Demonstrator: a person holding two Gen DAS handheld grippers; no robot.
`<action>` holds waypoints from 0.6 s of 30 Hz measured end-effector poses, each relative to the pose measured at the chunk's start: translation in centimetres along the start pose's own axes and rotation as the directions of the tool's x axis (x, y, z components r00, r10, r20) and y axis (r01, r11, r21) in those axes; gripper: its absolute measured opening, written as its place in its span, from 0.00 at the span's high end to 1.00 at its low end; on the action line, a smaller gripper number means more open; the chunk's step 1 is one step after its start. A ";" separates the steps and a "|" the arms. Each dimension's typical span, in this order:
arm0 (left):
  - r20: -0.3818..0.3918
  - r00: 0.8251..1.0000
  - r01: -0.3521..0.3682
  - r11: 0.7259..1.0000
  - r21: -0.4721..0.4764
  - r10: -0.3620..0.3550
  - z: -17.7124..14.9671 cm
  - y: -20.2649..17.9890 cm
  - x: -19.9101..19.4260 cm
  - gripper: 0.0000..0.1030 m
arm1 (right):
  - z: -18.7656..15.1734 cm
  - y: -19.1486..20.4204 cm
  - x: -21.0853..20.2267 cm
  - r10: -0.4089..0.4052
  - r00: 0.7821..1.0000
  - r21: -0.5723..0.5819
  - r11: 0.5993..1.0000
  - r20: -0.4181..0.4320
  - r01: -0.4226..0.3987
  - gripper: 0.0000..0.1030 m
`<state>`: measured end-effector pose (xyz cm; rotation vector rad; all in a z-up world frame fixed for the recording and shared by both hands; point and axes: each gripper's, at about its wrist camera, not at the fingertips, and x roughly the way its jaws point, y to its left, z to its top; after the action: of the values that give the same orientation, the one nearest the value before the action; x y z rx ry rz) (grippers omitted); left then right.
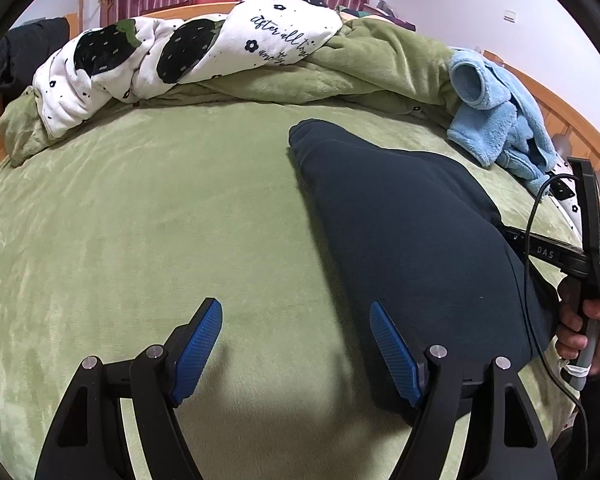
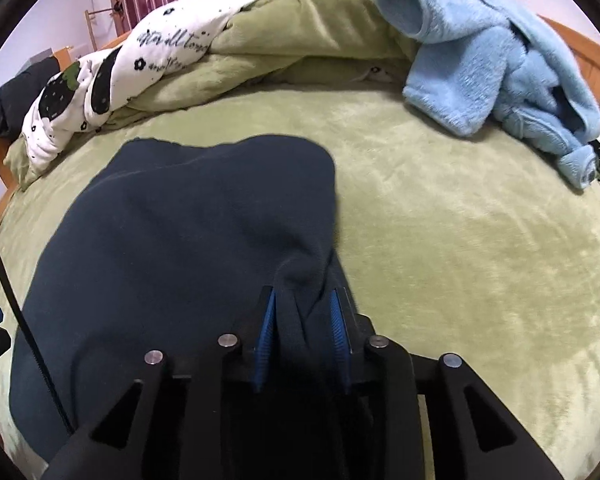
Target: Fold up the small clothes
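Right gripper (image 2: 304, 312) clamped on a bunched edge of the dark navy garment (image 2: 188, 232); cloth pinched between the blue pads (image 2: 265, 336), a fold standing up between them; the rest of the garment spreads ahead and to the left of this gripper, flat on the green blanket (image 2: 460, 240). Left gripper (image 1: 296, 340) spread wide, nothing between its fingers (image 1: 198, 348); it hovers over bare blanket, the garment's near edge just beside its right finger. From the left wrist view, the right tool sits off to the right, a hand (image 1: 592, 332) round its handle. Light blue fleece piece (image 2: 496, 60) lies crumpled ahead and right of the right gripper, well apart from the navy one; white strawberry-print quilt (image 1: 172, 52) heaped far ahead.
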<state>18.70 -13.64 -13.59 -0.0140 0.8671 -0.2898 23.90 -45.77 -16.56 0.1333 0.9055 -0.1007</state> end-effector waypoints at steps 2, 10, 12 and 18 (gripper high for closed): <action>0.005 1.000 0.000 1.000 0.006 0.000 -0.1 -0.1 -0.3 0.27 | -0.1 -0.7 -0.6 0.003 1.000 0.017 1.000 0.001 -0.003 0.75; 0.010 1.000 -0.009 1.000 0.011 0.009 -0.5 -1.2 -1.5 0.27 | -1.6 -2.8 -2.8 -0.028 0.999 0.031 0.999 -0.017 0.029 0.73; 0.008 1.000 -0.007 1.000 0.008 0.007 -0.7 -1.4 -1.8 0.27 | -2.1 -3.2 -3.5 -0.042 0.999 0.020 0.999 -0.016 0.043 0.73; 0.015 1.000 -0.019 1.000 0.006 0.019 -1.2 -2.3 -3.6 0.27 | -2.8 -3.9 -7.2 -0.043 0.999 0.046 0.998 0.012 0.042 0.63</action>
<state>15.06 -14.80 -11.33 -0.0025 0.8512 -0.2745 16.76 -48.91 -12.84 0.1557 0.8931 -0.1618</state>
